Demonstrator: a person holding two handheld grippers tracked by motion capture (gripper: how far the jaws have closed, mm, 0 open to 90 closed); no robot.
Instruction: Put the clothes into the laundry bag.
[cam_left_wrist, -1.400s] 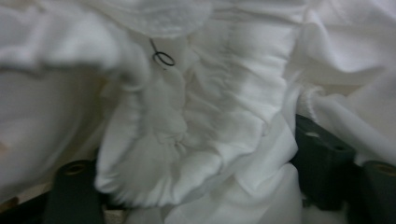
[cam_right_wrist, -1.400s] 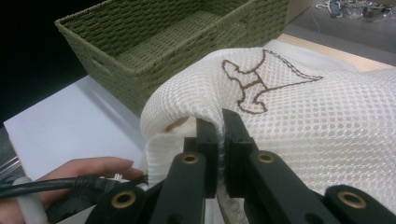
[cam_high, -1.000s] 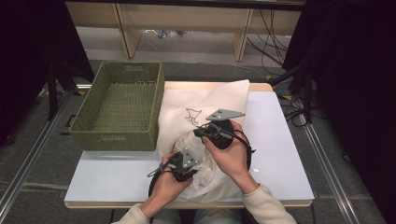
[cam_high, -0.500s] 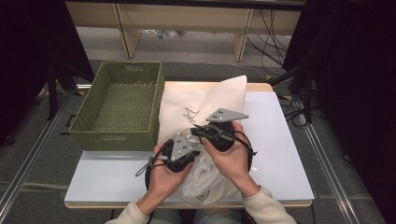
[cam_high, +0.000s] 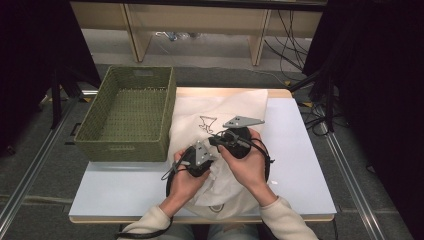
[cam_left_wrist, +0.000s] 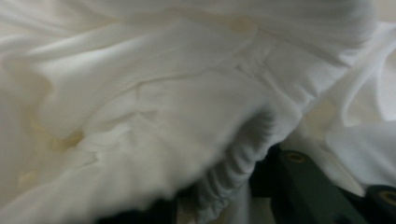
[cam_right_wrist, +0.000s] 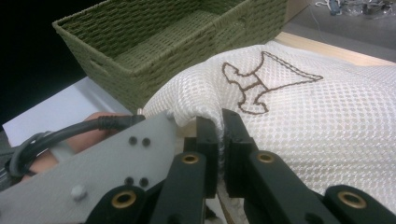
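The white mesh laundry bag with a brown stitched figure (cam_high: 220, 112) lies spread on the pale blue table (cam_high: 300, 165), running away from the person toward the far edge, with its near end bunched up under the two hands. The right hand-held gripper (cam_right_wrist: 219, 133) is clenched on a raised fold of that mesh: in the right gripper view the two black jaws stand almost together with the fabric's edge pinched between them, and the bulk of the bag stretches forward and to the right of it, the brown figure just ahead. The left hand-held gripper (cam_high: 196, 161) sits just beside the right one, slightly nearer the person, pushed into soft white cloth (cam_left_wrist: 154, 121) that seems to be inside or under the bag's near end; its view is so crowded with folds that I cannot tell whether its jaws are closed on anything. The green woven rectangular basket (cam_high: 127, 112) stands empty, ahead and to the left of both hand-held grippers, just beside the bag's left edge. The left one is the nearer to it, so any move of the bag toward the basket would likely go forward and leftward.
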